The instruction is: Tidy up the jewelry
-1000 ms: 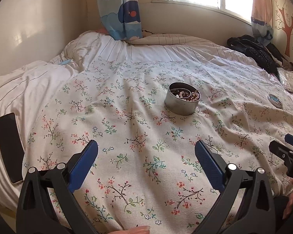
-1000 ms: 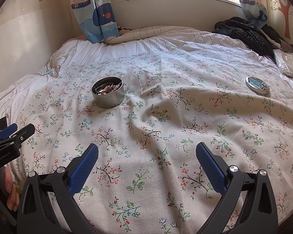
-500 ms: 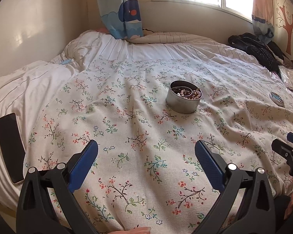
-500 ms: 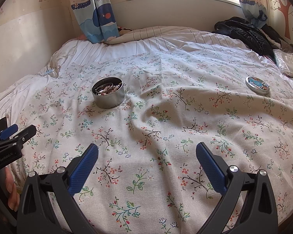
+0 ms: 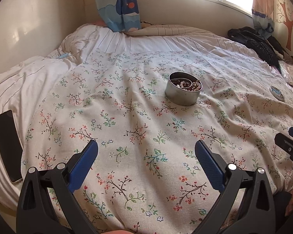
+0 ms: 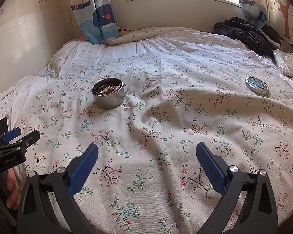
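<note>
While held low over the near edge of the bed (image 5: 48,81): left gripper (image 5: 146,156) spread wide, nothing between its blue pads (image 5: 84,163). Right gripper (image 6: 146,156) likewise spread wide and empty, beside the left one above the floral cloth (image 6: 166,97).

Round metal tin (image 5: 182,95) upright on the floral cloth, lid off, placed toward the middle of the bed and slightly toward the far edge. Filled with jewelry (image 5: 187,84): pearl-like beads and darker pieces, tangled; individual items not distinguishable. Well apart from both grippers.

Lid (image 6: 257,85) flat on the cloth near the right edge of the bed, printed side up, well apart from the tin.

Dark phone (image 5: 6,146) face up on the striped white sheet (image 5: 127,42) at the left edge. Black jacket (image 6: 244,33) bunched in the far right corner. Whale-print curtain (image 6: 95,9) hanging at the far edge, below the window.
</note>
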`<state>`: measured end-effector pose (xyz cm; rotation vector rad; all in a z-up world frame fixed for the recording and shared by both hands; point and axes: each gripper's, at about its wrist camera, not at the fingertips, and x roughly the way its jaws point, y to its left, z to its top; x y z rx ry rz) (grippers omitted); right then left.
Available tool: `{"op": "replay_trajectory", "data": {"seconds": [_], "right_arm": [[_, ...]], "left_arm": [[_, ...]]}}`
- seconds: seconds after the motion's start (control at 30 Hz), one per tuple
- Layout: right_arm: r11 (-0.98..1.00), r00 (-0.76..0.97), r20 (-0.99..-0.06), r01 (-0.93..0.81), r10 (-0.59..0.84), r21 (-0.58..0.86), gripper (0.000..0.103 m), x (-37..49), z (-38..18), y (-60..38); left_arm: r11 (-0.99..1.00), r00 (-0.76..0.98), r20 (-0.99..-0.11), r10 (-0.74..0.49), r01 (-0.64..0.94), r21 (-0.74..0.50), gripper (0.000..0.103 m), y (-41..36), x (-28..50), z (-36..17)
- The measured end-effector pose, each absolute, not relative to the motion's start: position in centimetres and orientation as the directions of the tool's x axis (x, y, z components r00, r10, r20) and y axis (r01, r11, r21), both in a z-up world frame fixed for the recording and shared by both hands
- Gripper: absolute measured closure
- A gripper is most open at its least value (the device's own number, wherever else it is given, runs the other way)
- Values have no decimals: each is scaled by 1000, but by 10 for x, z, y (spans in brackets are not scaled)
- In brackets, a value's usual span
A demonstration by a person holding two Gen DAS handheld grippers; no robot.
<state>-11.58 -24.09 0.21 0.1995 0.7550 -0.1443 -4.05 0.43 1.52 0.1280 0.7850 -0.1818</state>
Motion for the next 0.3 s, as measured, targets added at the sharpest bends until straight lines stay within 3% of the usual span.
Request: {"op": "replay_trajectory", "data": {"seconds": [0.3], "right_arm": [[970,726,-685,206,-62,130,7,-117,5,-241]], "left_arm": [[983,692,-716,-88,176,50,8,7,-40,13]]}}
